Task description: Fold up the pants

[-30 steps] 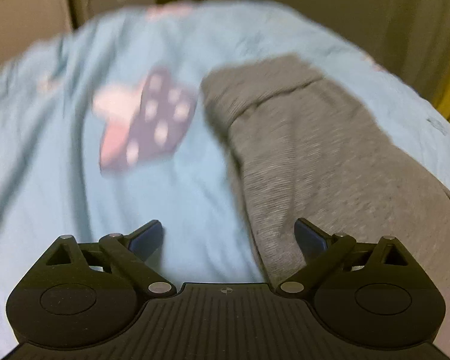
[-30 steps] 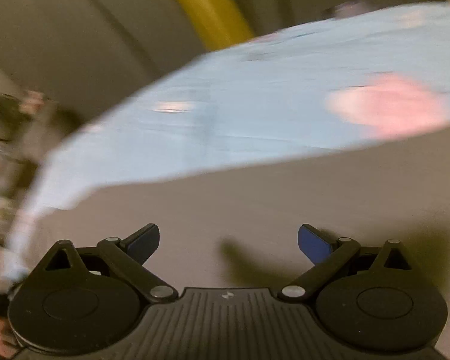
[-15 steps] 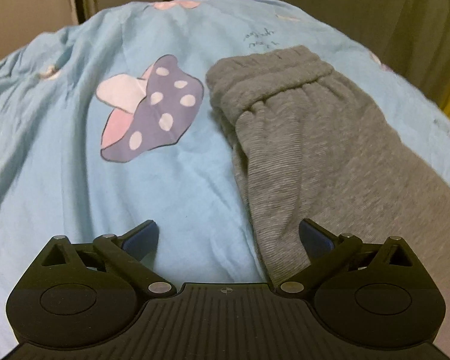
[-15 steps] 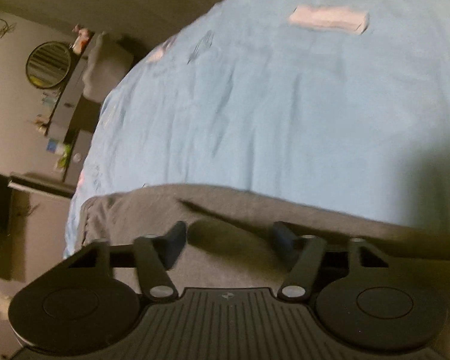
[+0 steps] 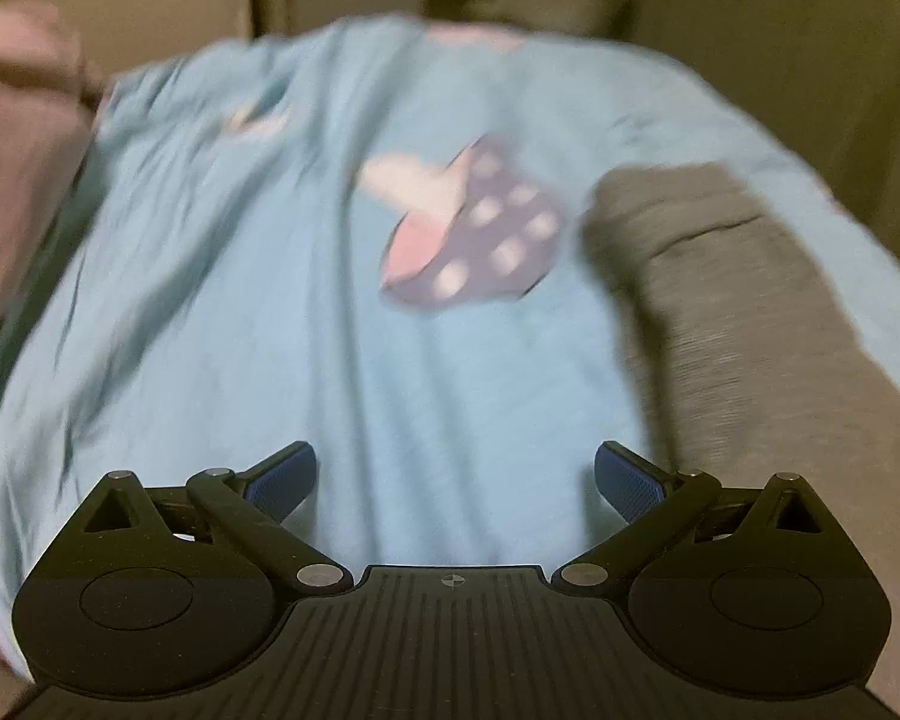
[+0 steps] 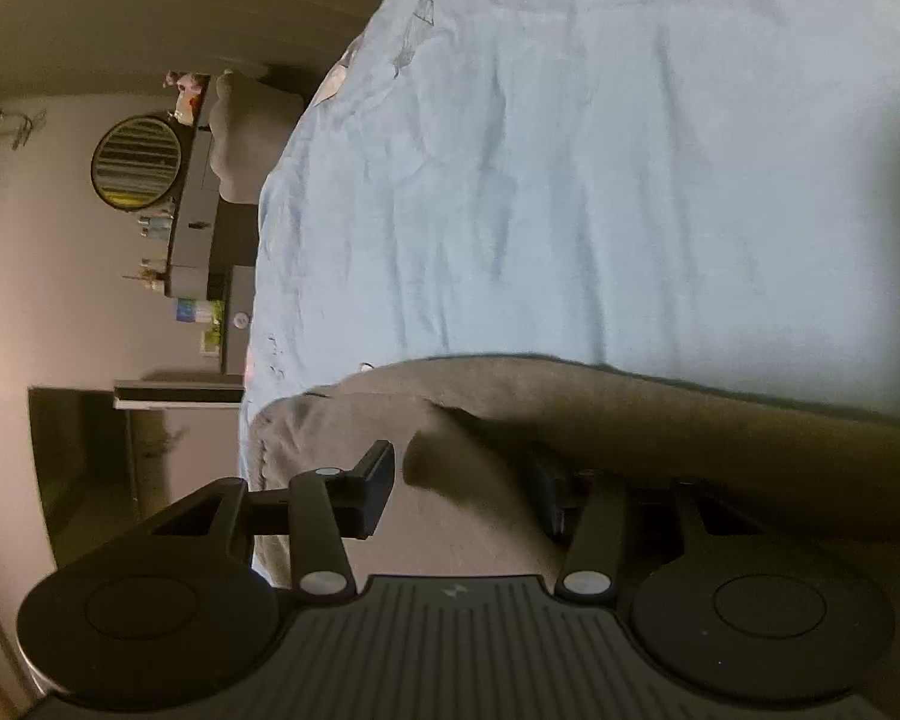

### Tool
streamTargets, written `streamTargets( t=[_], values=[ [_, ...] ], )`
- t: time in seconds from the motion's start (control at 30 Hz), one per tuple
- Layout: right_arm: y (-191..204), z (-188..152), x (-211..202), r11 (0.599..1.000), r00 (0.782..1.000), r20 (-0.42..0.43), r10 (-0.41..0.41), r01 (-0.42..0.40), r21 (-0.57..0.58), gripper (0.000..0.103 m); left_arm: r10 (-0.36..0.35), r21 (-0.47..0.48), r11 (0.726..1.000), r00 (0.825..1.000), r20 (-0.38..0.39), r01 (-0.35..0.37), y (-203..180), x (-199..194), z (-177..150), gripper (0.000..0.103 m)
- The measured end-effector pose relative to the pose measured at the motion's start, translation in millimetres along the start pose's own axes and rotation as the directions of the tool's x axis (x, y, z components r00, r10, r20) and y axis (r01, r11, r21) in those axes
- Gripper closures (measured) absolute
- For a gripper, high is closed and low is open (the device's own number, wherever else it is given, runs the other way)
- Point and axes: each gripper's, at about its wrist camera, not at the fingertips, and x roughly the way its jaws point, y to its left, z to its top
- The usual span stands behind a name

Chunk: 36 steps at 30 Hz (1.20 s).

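Bed (image 6: 660, 168) with light-blue cartoon-print cover fills both views; the grey sweatpants (image 5: 768, 348) lie along its right side in the left wrist view, waistband end toward the far side, just beside the spotted mushroom print (image 5: 468, 240). Biggest change: the right hand-held gripper (image 6: 468, 489) has swung from pointing at the bed's side panel a second ago to sitting right on the sweatpants (image 6: 660, 414), rolled so the room reads sideways. Its jaws have just been closing from wide apart to roughly half, and a raised fold of grey fabric now sits between them. The far finger is buried in shadow under the fold, so I can't tell for certain that both pads press; it looks like a pinch on the pant edge, near the elastic waistband. Read: the grab for the next fold is being set, the fold itself not yet made. The left hand-held gripper (image 5: 455, 483) has slid sideways off the sweatpants: half a second ago its right finger overlapped the grey edge, now both blue pads (image 5: 627, 483) hang over bare cover, jaws wide apart, nothing between them. That view is motion-blurred. Judgement: left needs its own hold on the sweatpants before any lift, otherwise the right pulls one corner and the cloth skews. Small stuff: round mirror (image 6: 137, 163) and cluttered shelves (image 6: 195, 228) beyond the bed, irrelevant.
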Motion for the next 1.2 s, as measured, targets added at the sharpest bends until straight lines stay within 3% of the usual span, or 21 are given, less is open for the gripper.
streamTargets(
  t=[0.03, 0.17, 0.3, 0.33, 0.4, 0.47, 0.53, 0.6, 0.67, 0.73, 0.8, 0.87, 0.93, 1.0, 1.1, 1.13, 1.2],
  values=[
    [0.2, 1.8, 3.8, 1.000, 1.000, -0.004, 0.022, -0.022, 0.015, 0.054, -0.002, -0.012, 1.000, 1.000, -0.020, 0.002, 1.1, 3.5, 0.3, 0.000],
    [5.6, 6.3, 15.8, 0.998, 0.999, 0.000, 0.051, -0.051, 0.036, 0.037, 0.029, -0.002, 1.000, 0.999, -0.033, -0.029, -3.4, 7.8, 0.4, 0.000],
    [11.6, 10.0, 16.1, 0.996, 0.997, 0.045, 0.068, -0.070, 0.056, 0.038, 0.050, 0.022, 0.999, 0.998, -0.047, -0.049, -9.0, 11.3, 0.2, 0.000],
    [14.1, 10.2, 13.4, 0.995, 0.994, 0.073, 0.085, -0.088, 0.052, 0.040, 0.049, 0.021, 0.999, 0.997, -0.057, -0.047, -8.4, 13.1, 0.2, 0.000],
    [19.3, 13.2, 6.0, 0.984, 0.974, 0.158, 0.163, -0.171, 0.042, 0.072, 0.041, 0.008, 0.999, 0.997, -0.069, -0.040, -6.1, 13.4, 0.6, 0.000],
    [22.3, 14.3, -9.7, 0.965, 0.938, 0.253, 0.235, -0.256, 0.054, 0.071, 0.034, -0.004, 0.999, 0.997, -0.073, -0.034, -4.5, 13.8, -0.8, 0.000],
    [32.5, 12.3, -19.5, 0.988, 0.954, 0.264, 0.141, -0.151, 0.017, 0.064, 0.029, -0.011, 0.999, 0.997, -0.076, -0.030, -2.8, 15.0, 0.5, 0.000],
    [37.0, 10.4, -12.7, 0.999, 0.991, 0.125, 0.043, -0.044, 0.008, 0.050, 0.030, -0.011, 0.999, 0.997, -0.077, -0.031, -3.2, 14.9, 0.7, 0.000],
    [39.9, 6.4, -9.2, 0.998, 0.997, 0.066, -0.050, 0.052, -0.030, 0.039, 0.030, -0.012, 0.999, 0.997, -0.076, -0.031, -3.5, 14.2, 0.3, 0.000],
    [46.0, 5.6, -9.6, 0.982, 0.989, 0.060, -0.137, 0.144, -0.126, 0.034, 0.027, -0.013, 1.000, 0.997, -0.077, -0.028, -3.5, 14.1, 0.5, 0.000],
    [42.1, 6.9, -9.4, 0.986, 0.992, 0.023, -0.125, 0.127, -0.104, 0.027, 0.024, -0.016, 1.000, 0.997, -0.077, -0.025, -3.1, 14.1, 0.3, 0.000],
    [36.8, 8.5, -1.9, 0.992, 0.990, -0.079, -0.114, 0.110, -0.058, 0.026, 0.025, -0.015, 1.000, 0.997, -0.078, -0.027, -2.9, 14.6, 1.0, 0.000],
    [50.6, 11.7, -3.5, 0.972, 0.979, -0.059, -0.194, 0.184, -0.145, 0.026, 0.023, -0.018, 1.000, 0.997, -0.080, -0.024, -2.3, 14.6, 1.2, 0.000],
    [56.3, 11.1, -13.3, 0.954, 0.973, -0.023, -0.228, 0.219, -0.204, 0.011, 0.022, -0.019, 1.000, 0.997, -0.080, -0.024, -2.3, 15.0, 1.3, 0.000],
    [50.8, 6.9, -10.4, 0.915, 0.937, -0.079, -0.340, 0.310, -0.260, 0.007, 0.022, -0.017, 1.000, 0.997, -0.080, -0.024, -2.9, 15.2, 1.1, 0.000],
    [47.7, 4.8, -9.4, 0.912, 0.930, -0.117, -0.348, 0.308, -0.269, 0.007, 0.022, -0.019, 1.000, 0.997, -0.080, -0.023, -2.7, 14.9, 1.0, 0.000],
    [44.9, 2.3, -10.5, 0.928, 0.940, -0.142, -0.311, 0.268, -0.260, 0.004, 0.021, -0.021, 1.000, 0.997, -0.079, -0.022, -2.4, 14.5, 0.9, 0.000]
  ],
)
